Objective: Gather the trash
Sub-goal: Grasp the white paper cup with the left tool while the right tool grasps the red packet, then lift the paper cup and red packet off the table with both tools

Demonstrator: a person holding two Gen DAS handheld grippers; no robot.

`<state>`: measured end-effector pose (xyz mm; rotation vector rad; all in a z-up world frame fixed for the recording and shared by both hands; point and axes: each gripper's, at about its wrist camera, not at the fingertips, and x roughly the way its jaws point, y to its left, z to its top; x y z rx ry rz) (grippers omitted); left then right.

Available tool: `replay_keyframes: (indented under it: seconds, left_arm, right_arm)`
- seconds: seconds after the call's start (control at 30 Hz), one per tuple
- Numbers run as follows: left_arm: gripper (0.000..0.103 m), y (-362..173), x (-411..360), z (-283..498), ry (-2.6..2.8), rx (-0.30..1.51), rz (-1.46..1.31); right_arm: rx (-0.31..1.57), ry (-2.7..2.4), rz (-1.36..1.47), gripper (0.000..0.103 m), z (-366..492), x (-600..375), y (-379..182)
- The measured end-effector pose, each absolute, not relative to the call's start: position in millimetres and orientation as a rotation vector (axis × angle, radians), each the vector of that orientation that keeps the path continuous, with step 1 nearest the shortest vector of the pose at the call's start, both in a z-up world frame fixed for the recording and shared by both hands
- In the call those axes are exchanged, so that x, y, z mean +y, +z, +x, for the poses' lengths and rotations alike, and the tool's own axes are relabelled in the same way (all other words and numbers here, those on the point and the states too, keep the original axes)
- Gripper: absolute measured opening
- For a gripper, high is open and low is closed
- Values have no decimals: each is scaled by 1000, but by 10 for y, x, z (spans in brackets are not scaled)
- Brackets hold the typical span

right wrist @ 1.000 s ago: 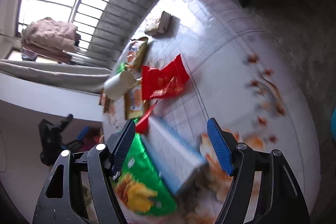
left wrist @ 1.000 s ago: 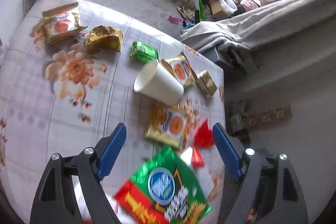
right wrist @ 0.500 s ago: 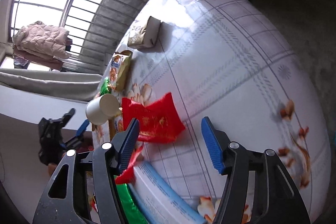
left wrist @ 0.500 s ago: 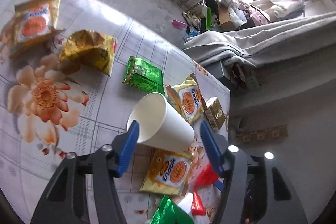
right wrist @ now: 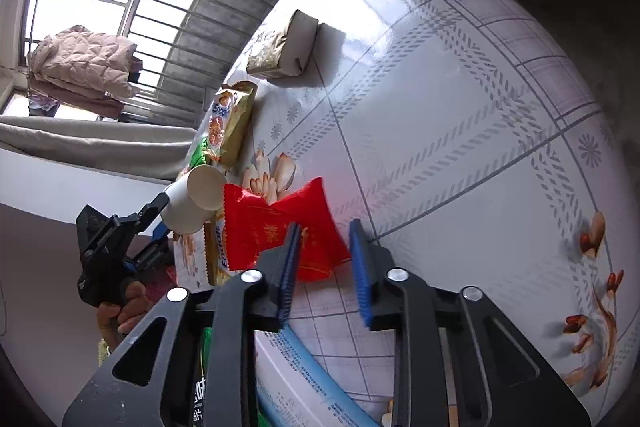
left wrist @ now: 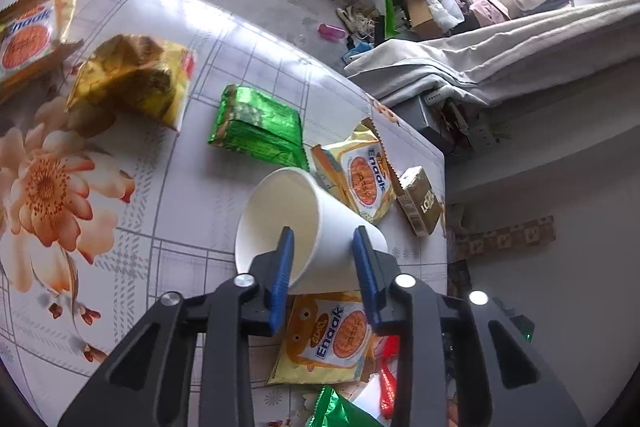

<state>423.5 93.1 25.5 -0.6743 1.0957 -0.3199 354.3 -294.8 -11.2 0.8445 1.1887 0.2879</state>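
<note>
We held the left gripper (left wrist: 323, 239) angled downward, jaws just closed onto the cup wall. Our right gripper (right wrist: 323, 235), pitched likewise, had just been closing around the red packet.

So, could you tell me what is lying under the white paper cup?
The paper cup lies tipped across two yellow Enaak packets; whatever sits directly beneath its body is hidden.
</note>
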Motion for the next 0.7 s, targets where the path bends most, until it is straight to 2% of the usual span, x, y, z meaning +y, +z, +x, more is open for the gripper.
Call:
replay_keyframes:
  seconds: [0.07,0.13,0.27,0.47,0.7]
  left_arm:
    - [21,276,908,4230,-327,1090,-665]
    - [16,291,893,4224,-330,1084,-656]
    - [14,314,863,4205,-335,1069,-661]
    - [3,448,815,4128,-364,1035,-651]
    - [3,633,778,4005,-381,1002,-635]
  right_arm:
    - [1195,279,837,14,3546,-2960,-122]
    - [1197,277,844,11,3522,-3010,-132]
    - [1198,261,873,4,3498,-3050,-163]
    - [1195,249,911,2,3407,-3117,-167]
    - [1170,257,955,1,3282,-3212,-68]
